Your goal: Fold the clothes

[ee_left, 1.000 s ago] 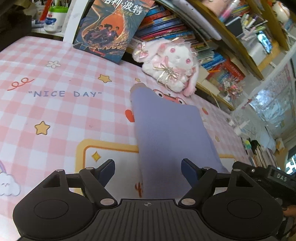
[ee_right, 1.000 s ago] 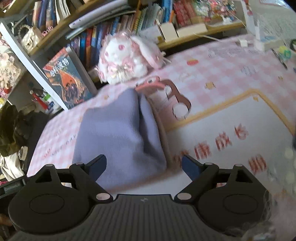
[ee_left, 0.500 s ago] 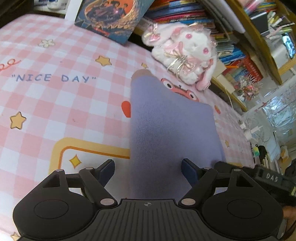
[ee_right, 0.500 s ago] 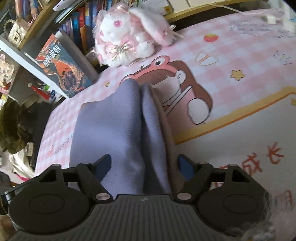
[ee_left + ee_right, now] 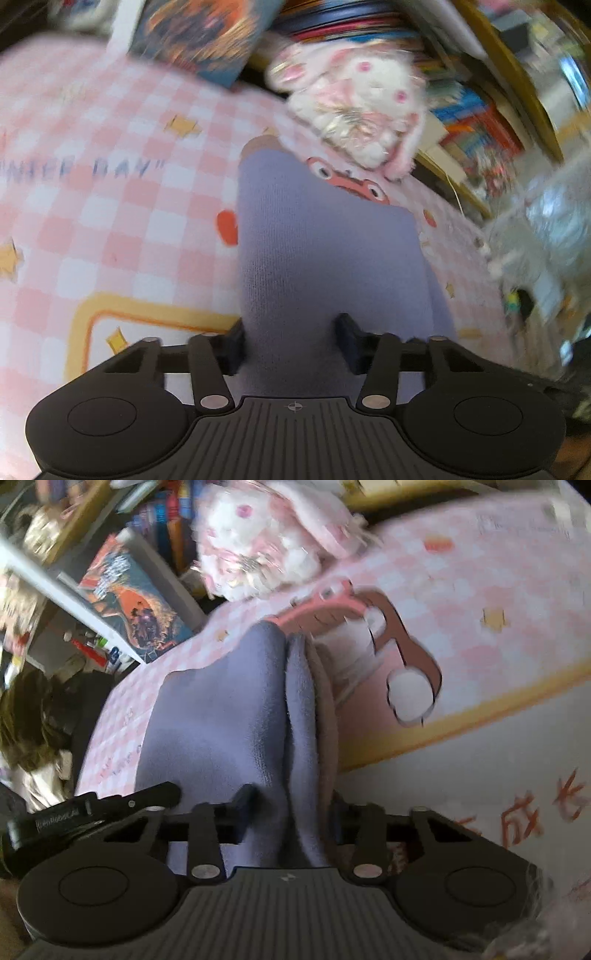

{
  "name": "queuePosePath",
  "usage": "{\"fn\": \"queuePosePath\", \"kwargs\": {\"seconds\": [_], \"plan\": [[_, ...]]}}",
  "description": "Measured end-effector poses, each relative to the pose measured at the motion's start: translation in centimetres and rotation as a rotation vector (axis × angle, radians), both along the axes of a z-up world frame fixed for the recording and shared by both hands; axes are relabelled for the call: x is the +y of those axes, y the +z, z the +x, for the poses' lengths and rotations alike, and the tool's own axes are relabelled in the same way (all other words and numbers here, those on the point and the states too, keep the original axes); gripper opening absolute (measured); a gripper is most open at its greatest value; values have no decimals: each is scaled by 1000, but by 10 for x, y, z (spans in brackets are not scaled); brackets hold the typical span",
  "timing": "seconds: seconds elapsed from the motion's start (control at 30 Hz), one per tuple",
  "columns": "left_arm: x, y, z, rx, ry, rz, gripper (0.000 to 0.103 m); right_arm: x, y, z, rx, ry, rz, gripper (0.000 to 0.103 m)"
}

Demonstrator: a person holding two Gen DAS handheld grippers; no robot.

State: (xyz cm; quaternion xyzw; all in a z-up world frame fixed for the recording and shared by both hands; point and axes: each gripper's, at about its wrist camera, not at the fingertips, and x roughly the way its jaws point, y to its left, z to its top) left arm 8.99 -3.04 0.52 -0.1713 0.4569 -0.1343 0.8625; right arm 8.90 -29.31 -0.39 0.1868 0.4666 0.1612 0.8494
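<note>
A folded lilac garment (image 5: 317, 251) lies on the pink checked table cover (image 5: 122, 221), its near edge running between my fingers. My left gripper (image 5: 291, 343) has closed in on the near edge and the cloth fills the gap between its jaws. In the right wrist view the same garment (image 5: 221, 716) shows stacked layers with a beige inner edge. My right gripper (image 5: 291, 812) is closed on the layered near edge. The left gripper's body (image 5: 92, 808) shows at the left of that view.
A white and pink plush rabbit (image 5: 365, 99) sits just beyond the garment. A large book (image 5: 207, 33) leans against shelves full of books (image 5: 461, 110). The plush (image 5: 266, 550) and the book (image 5: 133, 602) also show in the right wrist view. Dark clutter (image 5: 33, 716) lies off the table's left edge.
Both grippers moved forward onto the garment's near edge, and their jaws went from wide open to closed on the cloth. Both views are now blurred by motion.
</note>
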Motion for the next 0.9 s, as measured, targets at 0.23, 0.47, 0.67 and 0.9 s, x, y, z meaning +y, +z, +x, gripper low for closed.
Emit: {"fn": "queuePosePath", "kwargs": {"seconds": [0.23, 0.47, 0.67, 0.9], "plan": [[10, -5, 3, 52, -11, -40, 50, 11, 12, -13, -55, 69, -104, 27], [23, -22, 11, 105, 5, -149, 58, -7, -9, 1, 69, 3, 15, 50], [24, -30, 13, 118, 22, -206, 58, -11, -16, 11, 106, -15, 93, 55], [11, -14, 4, 50, -30, -97, 44, 3, -4, 5, 30, 34, 22, 27]]}}
